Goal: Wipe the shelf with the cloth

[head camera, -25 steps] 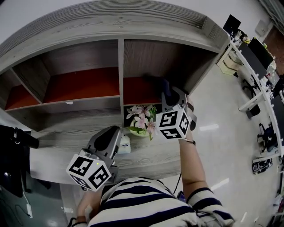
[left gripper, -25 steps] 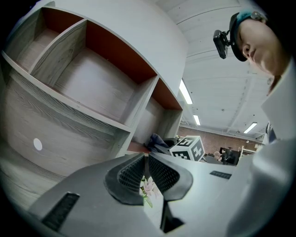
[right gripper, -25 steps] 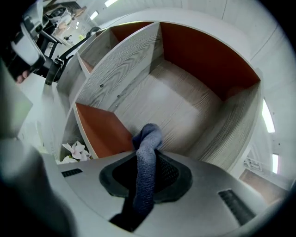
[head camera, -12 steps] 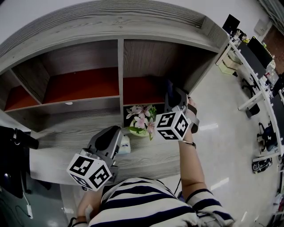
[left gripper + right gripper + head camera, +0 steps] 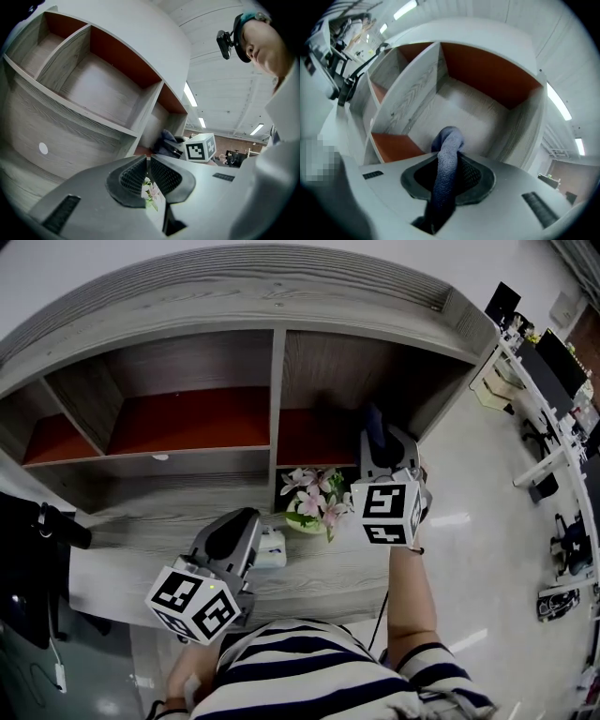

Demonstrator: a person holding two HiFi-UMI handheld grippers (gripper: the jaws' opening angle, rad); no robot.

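By shelf, right gripper (clamping cloth) — left gripper apparently closed

- Left tool: grey body fills the lower frame; the two ribbed pads meet at their tips, with nothing gripped.
- Flowers: pink-white blooms with green leaves, seen through the slit between the pads, beyond the tool.
- Shelf: pale wood-grain unit ahead and to the left of the tool, with open compartments and red-brown back panels.
- Round white dot: on the shelf's front board, far left of the tool.
- Right tool: just beyond the left tool's tips, slightly right, marker cube facing the camera.
- Cloth: dark blue, bunched at the right tool's front end, at the mouth of a shelf compartment.
- Ceiling lights: bright strips above and right of the tool.
- Head-mounted camera: on a person's head, above the tool at upper right.
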